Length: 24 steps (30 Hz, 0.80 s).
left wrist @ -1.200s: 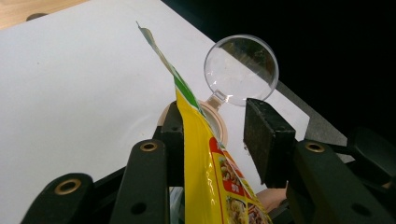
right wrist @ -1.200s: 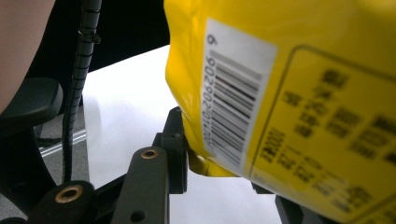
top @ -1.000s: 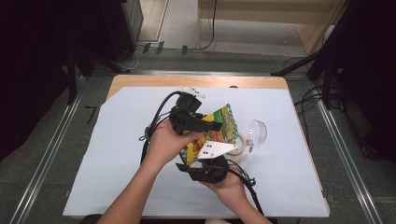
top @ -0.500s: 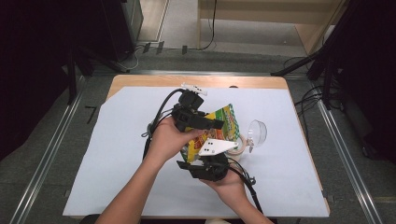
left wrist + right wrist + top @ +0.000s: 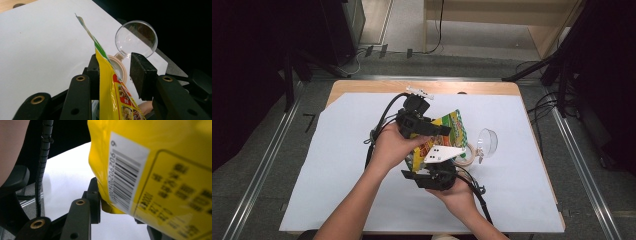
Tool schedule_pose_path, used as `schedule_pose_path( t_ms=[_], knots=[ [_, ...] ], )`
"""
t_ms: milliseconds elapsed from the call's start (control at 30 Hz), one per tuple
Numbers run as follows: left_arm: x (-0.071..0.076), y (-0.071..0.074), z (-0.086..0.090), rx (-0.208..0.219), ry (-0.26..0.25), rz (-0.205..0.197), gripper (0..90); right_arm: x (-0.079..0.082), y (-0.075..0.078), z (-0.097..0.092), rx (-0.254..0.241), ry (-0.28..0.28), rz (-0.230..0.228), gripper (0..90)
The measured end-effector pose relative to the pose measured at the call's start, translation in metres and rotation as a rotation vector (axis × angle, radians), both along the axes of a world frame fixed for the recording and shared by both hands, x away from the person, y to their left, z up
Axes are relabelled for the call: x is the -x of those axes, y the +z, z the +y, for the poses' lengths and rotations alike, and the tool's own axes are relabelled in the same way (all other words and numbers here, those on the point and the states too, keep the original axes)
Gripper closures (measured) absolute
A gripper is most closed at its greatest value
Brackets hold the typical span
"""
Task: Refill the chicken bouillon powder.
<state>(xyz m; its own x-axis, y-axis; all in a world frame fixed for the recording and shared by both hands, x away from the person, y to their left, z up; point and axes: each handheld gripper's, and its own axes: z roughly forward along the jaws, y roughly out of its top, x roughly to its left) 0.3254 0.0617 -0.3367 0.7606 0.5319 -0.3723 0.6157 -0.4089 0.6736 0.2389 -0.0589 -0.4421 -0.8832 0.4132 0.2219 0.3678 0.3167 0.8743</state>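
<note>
Looking along the left tool (image 5: 113,72), pouch (image 5: 112,85) touches one pad w/ a gap opposite, unclenched; right tool (image 5: 120,207) view shows its barcode, grip unclear.

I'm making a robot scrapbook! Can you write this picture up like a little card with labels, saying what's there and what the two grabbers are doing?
Place: table under a white sheet
Main thing: yellow snack bag, lifted off the table
Left gripper: bag's top edge between its fingers, touching one finger, a gap to the other
Right gripper: bag's lower end with the barcode between its fingers; grip cannot be told
Nearby: clear round magnifying glass and roll of tape on the sheet
</note>
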Motion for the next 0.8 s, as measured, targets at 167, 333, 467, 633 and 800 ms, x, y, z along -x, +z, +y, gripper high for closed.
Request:
schedule_pose_path(
  t_ms=[167, 333, 467, 633, 800],
  knots=[
    [0.0019, 0.0001, 0.0011, 0.0, 0.003, -0.006, 63.4, 0.0005, 0.0, 0.0007, 0.002, 0.004, -0.007, 67.0],
    [0.0023, 0.0003, 0.001, 0.001, 0.001, -0.005, 63.3, 0.001, 0.0, 0.0011, 0.0, 0.006, 0.0, 66.9],
    [0.0042, 0.0009, -0.0008, -0.001, -0.006, -0.013, 63.3, 0.0018, -0.0006, 0.001, 0.0, 0.0, 0.004, 66.4],
    [0.006, 0.002, -0.002, 0.0, -0.008, -0.019, 63.1, 0.0027, -0.0005, -0.0006, 0.001, 0.001, -0.001, 66.8],
    [0.0089, 0.0039, -0.0028, -0.006, -0.005, -0.026, 62.7, 0.0039, 0.0004, -0.0007, -0.004, -0.001, 0.001, 67.0]
  ],
)
